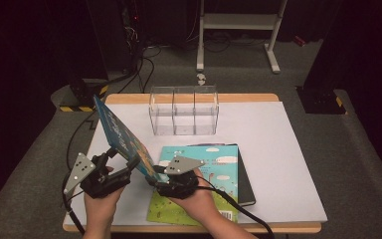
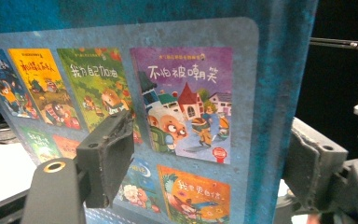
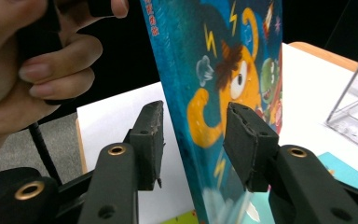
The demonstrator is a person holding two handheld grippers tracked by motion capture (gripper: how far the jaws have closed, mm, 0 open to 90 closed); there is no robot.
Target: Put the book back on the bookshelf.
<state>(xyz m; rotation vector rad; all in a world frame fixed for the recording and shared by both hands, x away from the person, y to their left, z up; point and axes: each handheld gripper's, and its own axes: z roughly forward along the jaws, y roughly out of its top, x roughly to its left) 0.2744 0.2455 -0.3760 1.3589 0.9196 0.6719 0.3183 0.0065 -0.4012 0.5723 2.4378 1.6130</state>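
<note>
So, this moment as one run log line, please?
left gripper: grips blue book upright | right gripper: open around it | second book: lying flat

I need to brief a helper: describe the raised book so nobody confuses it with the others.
On the white table, left of the clear organizer, the blue picture book stands on edge between both grippers. Its neighbours lie flat beside it.

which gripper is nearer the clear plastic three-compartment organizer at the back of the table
Right. The right gripper sits at the raised blue picture book's lower edge, in front of the clear plastic organizer. The left gripper is farther out toward the table's left side.
</note>
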